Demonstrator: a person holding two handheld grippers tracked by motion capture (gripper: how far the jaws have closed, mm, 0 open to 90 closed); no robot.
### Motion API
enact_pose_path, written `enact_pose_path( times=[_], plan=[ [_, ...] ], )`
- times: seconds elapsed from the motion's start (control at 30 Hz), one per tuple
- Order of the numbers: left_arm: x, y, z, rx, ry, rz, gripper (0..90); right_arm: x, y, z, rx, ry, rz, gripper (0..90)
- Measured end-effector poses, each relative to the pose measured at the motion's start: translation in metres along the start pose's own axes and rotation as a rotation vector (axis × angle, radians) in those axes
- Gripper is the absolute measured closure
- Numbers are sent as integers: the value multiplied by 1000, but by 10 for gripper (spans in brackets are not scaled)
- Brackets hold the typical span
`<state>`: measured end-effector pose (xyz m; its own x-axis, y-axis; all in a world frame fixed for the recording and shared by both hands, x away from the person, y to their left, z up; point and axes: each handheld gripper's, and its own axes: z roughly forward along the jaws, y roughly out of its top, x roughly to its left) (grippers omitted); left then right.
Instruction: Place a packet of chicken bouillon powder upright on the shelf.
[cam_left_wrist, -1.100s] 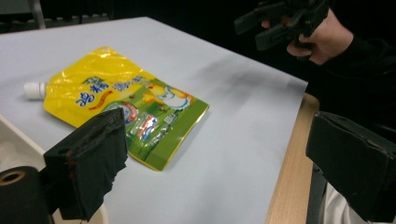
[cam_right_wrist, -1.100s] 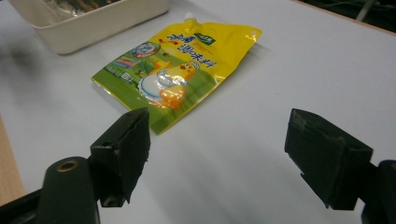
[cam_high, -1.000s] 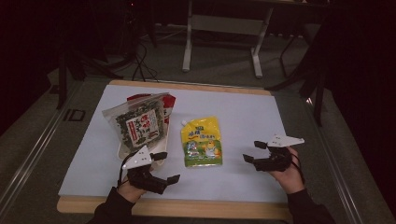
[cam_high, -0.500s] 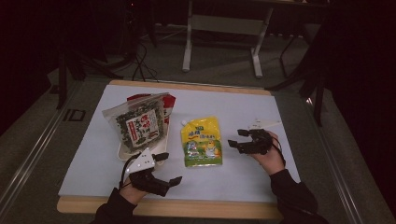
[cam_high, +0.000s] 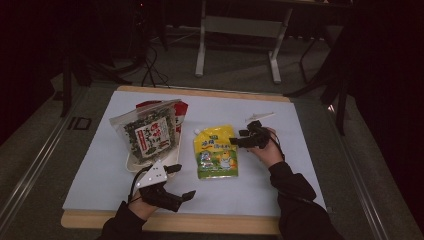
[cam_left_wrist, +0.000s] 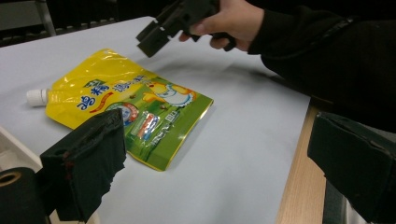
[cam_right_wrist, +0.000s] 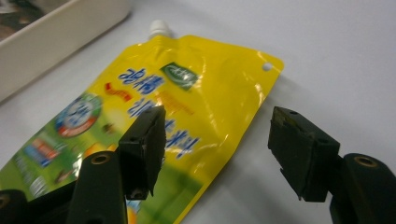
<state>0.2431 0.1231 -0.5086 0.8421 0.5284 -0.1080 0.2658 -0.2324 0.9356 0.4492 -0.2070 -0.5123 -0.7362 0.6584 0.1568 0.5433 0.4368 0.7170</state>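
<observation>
The right hand-held gripper (cam_high: 243, 141) hovers over the far right edge of the yellow spout pouch (cam_high: 215, 151), its jaws spread and nothing pinched between them; they have just been closing a little. In the right gripper view one jaw hangs above the pouch's printed face and the other above bare surface just past the pouch's right edge, so that edge runs through the gap, with no pad pressing on it. The pouch lies flat near the middle of the white surface (cam_high: 300, 165), its white cap (cam_high: 197, 132) pointing to the far left and its green bottom edge toward the near side.

The left hand-held gripper (cam_high: 181, 181) sits low at the near left, jaws released and wide, holding nothing; in the left gripper view the pouch's near corner lies ahead of it, between its two jaws but well beyond them. To the left of the pouch a seaweed snack bag (cam_high: 149, 132) leans over a shallow white tray (cam_high: 131, 164), with a red packet (cam_high: 181, 107) poking out behind it. The tray's right rim is near the pouch's left edge, leaving only a narrow lane there.

Open room lies to the right of the pouch and along the near strip up to the wooden front edge (cam_high: 225, 224). A thin white stick-like thing (cam_high: 260, 117) lies just beyond the right hand-held gripper toward the far side; what it is I cannot tell
</observation>
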Motion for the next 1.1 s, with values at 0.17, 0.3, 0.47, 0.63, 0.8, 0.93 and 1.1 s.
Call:
enact_pose_path(
  times=[0.17,0.3,0.47,0.63,0.8,0.93,1.1],
  plan=[
    [-1,-1,2,10,-10,2,61,-7,7,12,19,2,6,361],
    [-1,-3,3,19,-8,6,61,-16,10,26,61,-5,17,379],
    [-1,-3,4,16,-16,2,61,-24,9,39,100,6,31,414],
    [0,-3,3,13,-13,2,61,-21,9,43,115,50,3,637],
    [1,-3,3,10,-9,-7,61,-13,13,38,124,44,-40,896],
    [1,-2,3,7,-6,0,61,-1,14,34,136,2,-103,900],
    [0,-2,3,15,-4,-2,61,5,16,20,110,-3,-127,900]
  ],
)
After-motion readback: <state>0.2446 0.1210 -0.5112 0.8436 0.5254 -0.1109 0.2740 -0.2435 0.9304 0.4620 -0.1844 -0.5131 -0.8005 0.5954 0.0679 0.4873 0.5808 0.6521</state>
